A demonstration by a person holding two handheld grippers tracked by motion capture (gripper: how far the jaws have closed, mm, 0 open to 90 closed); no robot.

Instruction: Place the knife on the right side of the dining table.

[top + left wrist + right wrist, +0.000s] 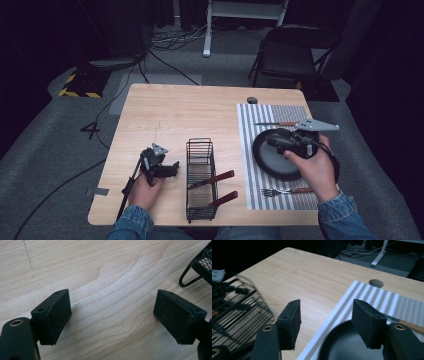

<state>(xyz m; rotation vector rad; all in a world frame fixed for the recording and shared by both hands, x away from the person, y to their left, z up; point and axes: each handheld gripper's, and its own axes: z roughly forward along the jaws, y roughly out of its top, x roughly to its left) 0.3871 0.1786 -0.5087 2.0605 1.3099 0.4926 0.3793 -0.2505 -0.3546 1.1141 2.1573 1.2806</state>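
Risk first: the right claw (pixel 278 140) hangs over the dark round plate (pixel 275 155) with its jaws wide apart and nothing between them, and the right gripper view shows the plate's rim directly below and just ahead of the pads. If it drops to grab that rim, my guess is the plate tips or slides on the grey-and-white striped placemat (pixel 252 165), which could push the red-handled fork (pixel 286 190) lying on the mat at the near edge, or the brown-handled knife (pixel 274 123) lying on the mat just beyond the plate. A shallow bite on a thin rim likely slips. Near side: the black wire-mesh caddy (pixel 201 180) stands on the light wooden counter (pixel 170 110) between the two hands, with two red-handled utensils (pixel 212 179) leaning out of it to the right; their handles stick toward the mat, so a low sweep of the right claw to the left could catch them. The left claw (pixel 111 315) is also spread apart and empty, resting low over bare wood left of the caddy, whose wire foot shows at the upper right of the left gripper view. Farther back, a round cable hole (pixel 252 100) sits at the mat's far corner, well clear.
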